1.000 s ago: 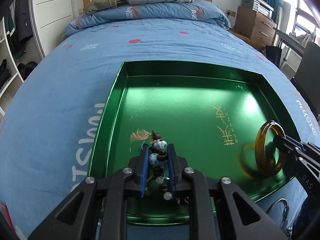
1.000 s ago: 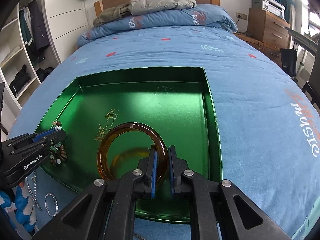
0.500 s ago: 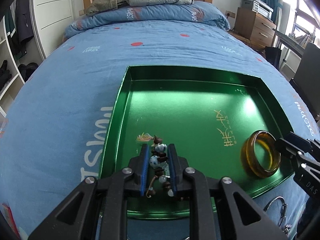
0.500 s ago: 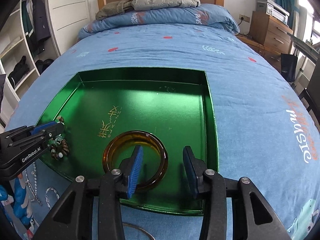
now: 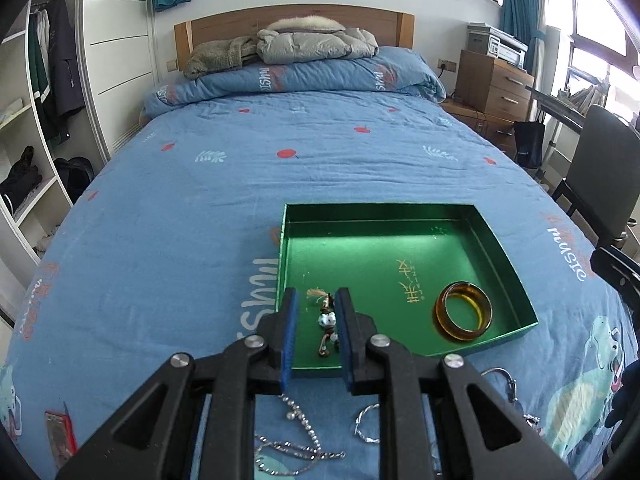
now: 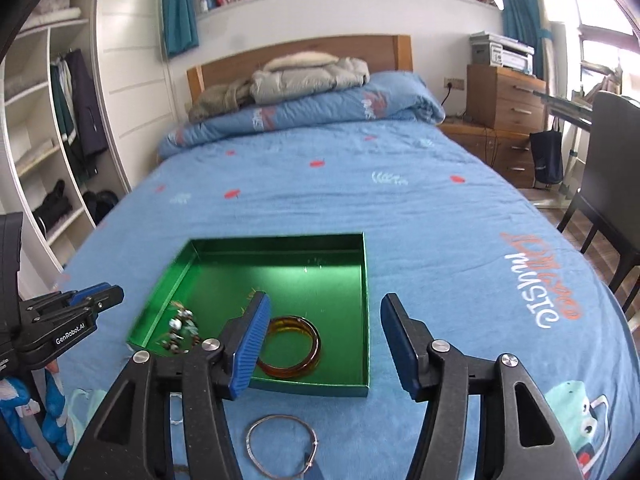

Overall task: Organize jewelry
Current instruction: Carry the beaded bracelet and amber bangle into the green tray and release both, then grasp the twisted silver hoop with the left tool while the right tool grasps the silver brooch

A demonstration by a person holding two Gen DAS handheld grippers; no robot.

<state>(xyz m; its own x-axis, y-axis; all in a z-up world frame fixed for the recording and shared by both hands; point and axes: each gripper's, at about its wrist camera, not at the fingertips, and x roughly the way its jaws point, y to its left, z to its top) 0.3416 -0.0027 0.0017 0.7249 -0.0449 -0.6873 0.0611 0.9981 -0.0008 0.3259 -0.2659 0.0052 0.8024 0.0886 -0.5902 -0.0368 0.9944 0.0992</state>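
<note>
A green tray (image 5: 400,213) lies on the blue bedspread. In it are an amber bangle (image 5: 460,336), lying flat at the near right, and a beaded bracelet (image 5: 326,320) with a tassel at the near left. My left gripper (image 5: 316,300) hovers above and short of the beads, its jaws a narrow gap apart with nothing between them. In the right wrist view the left gripper (image 6: 108,296) is clear of the tray (image 6: 366,280) and the beads (image 6: 182,326). My right gripper (image 6: 326,304) hangs above the bangle (image 6: 312,336), its jaws opening and empty.
Silver chains (image 5: 296,440) and a small silver hoop (image 5: 366,420) lie on the bedspread just in front of the tray, and a thin silver bangle (image 6: 280,444) beside them. A dark chair (image 5: 604,168) stands right of the bed, open shelves (image 5: 24,152) left.
Both grippers rose and drew back from the tray. The right gripper opened and let go of the amber bangle, which now lies flat. The beaded bracelet stayed in the tray.
</note>
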